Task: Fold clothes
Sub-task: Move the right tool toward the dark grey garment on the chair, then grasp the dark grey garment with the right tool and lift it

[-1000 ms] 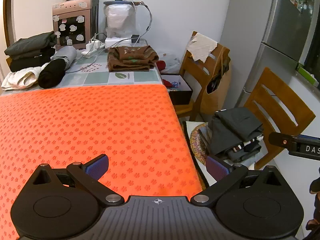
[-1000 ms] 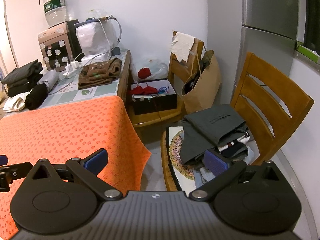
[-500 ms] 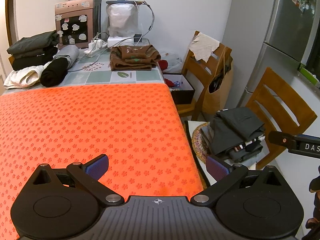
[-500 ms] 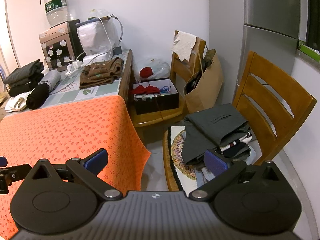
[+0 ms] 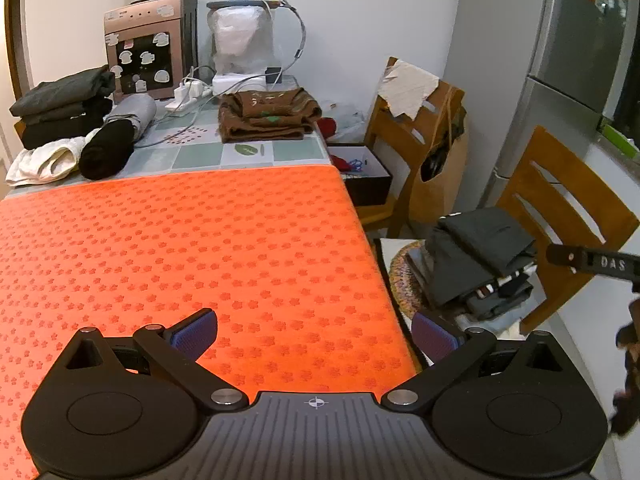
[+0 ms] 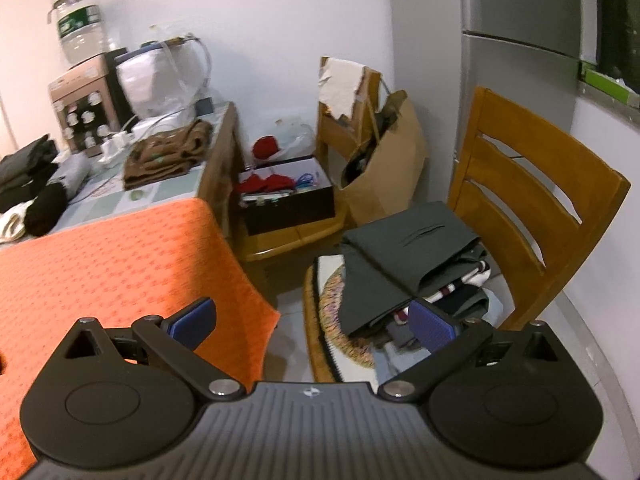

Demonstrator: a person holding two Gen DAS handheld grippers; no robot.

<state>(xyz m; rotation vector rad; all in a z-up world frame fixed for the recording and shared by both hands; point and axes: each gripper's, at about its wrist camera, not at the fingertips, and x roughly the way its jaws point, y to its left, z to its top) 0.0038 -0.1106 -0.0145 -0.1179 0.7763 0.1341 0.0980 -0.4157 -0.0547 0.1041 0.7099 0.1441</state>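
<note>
An orange patterned mat (image 5: 180,248) covers the near table and is bare. A pile of unfolded clothes topped by a dark grey garment (image 6: 408,252) lies on the wooden chair (image 6: 532,208) at the right; the pile also shows in the left wrist view (image 5: 480,256). My left gripper (image 5: 314,332) is open and empty above the mat's near right part. My right gripper (image 6: 312,322) is open and empty, off the table's right edge, just short of the chair pile. Its tip shows at the right of the left wrist view (image 5: 592,264).
Folded clothes stand at the table's back: a brown stack (image 5: 268,114), dark stacks (image 5: 64,108), rolled black (image 5: 106,154) and white items (image 5: 44,162). A water dispenser (image 5: 150,48), power strip, a second chair with a black box (image 6: 288,200), a paper bag (image 6: 384,172) and a fridge (image 6: 520,60) surround.
Both views have shifted a little; the right gripper has moved closer to the chair pile and its view is blurred by motion. Both stay open and empty.
</note>
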